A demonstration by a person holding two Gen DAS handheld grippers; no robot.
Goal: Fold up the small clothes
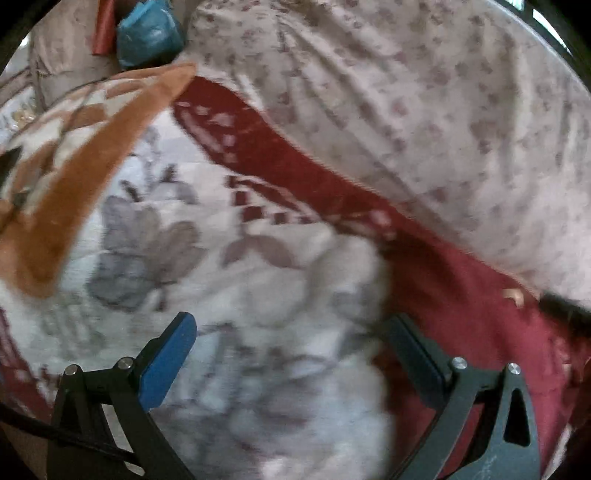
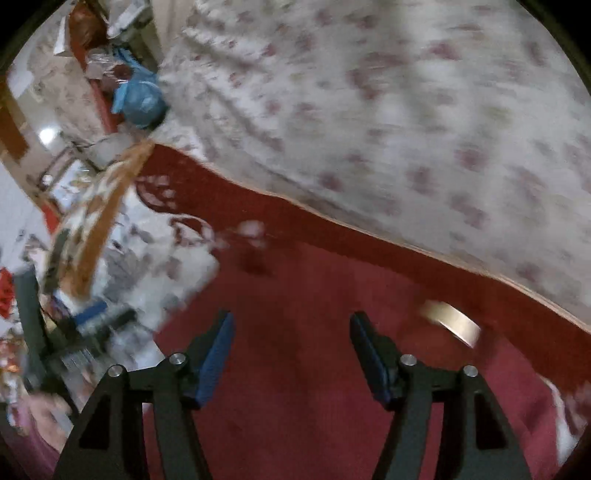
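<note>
Item: small garment [image 1: 280,302], pale cloth with grey floral print, crumpled, lying on a red patterned blanket [image 1: 461,295]. Position: directly ahead of and beneath the left gripper [image 1: 291,347], the cloth filling the span between its fingers; from the right gripper [image 2: 291,350] it lies off to the left [image 2: 162,273], apart from the fingers. Long axis: cannot be told, the cloth being bunched and blurred.

Left gripper: jaws spread wide, cloth under them, no pad seen pressing on it. Right gripper: jaws apart at a moderate width, nothing between them but bare blanket.

Nearer hand: left, by judgement; the right would need to travel leftward to reach an edge.

Surroundings: orange-and-white cloth [image 1: 74,192] beyond the garment, far left; floral bedsheet [image 1: 424,110] beyond the blanket's edge; blue bag [image 1: 147,33] at far upper left; a tape roll [image 2: 454,325] just right of the right gripper.
</note>
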